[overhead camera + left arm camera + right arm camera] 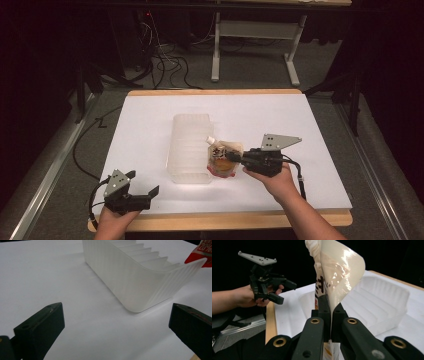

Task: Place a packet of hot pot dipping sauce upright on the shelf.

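We had the pouch point(224, 159) pinched in the right gripper point(236, 157), its jaws closed tight on the pouch's edge, as the right gripper view made plain: the cream film stood up between the two black pads point(325, 315). In the high view the pouch sat a little right of centre, just beside the right wall of the ribbed plastic tray point(190, 147), and we could not tell whether it touched that wall or the white bench point(150, 115). Our left gripper point(141, 184) waited at the lower left of that frame, jaws wide apart and holding nothing, pointed toward the tray's near corner point(140, 290). We judged the pick-up done. Lifting the pouch over the wall and setting it down in the tray, which looked empty, was left.
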{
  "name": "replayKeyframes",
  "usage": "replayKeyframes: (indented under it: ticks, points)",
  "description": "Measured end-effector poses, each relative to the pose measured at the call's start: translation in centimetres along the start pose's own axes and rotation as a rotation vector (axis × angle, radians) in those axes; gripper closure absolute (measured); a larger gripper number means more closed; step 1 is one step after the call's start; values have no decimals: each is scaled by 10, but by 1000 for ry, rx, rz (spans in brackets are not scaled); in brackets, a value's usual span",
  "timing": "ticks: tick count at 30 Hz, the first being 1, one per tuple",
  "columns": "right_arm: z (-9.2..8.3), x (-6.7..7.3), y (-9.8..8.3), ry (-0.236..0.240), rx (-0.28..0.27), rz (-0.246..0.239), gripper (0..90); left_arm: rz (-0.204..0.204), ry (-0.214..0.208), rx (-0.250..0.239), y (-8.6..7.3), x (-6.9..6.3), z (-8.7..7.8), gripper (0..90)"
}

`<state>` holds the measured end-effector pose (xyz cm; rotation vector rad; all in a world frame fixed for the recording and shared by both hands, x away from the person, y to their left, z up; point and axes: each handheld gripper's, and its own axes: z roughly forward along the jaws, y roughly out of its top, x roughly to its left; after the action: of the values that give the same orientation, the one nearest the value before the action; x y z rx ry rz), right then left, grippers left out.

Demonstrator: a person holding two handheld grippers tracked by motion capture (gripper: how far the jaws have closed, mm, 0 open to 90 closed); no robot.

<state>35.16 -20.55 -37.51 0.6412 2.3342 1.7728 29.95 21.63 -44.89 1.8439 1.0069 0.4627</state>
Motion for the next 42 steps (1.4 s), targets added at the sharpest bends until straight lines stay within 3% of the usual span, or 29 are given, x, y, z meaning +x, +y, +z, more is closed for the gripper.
replayKeyframes:
  ticks: [14, 23, 33, 42]
  points:
    - [44, 4, 9, 67, 67, -3, 900, -6, -14, -11, 0, 0, -3, 7]
    - [67, 4, 13, 79, 97, -2, 900, -5, -18, -14, 0, 0, -3, 6]
    - [91, 7, 12, 85, 93, 7, 900, -5, -19, -19, 0, -1, -3, 6]
    - [98, 7, 12, 82, 80, 8, 900, -17, -6, -28, 0, 0, -4, 6]
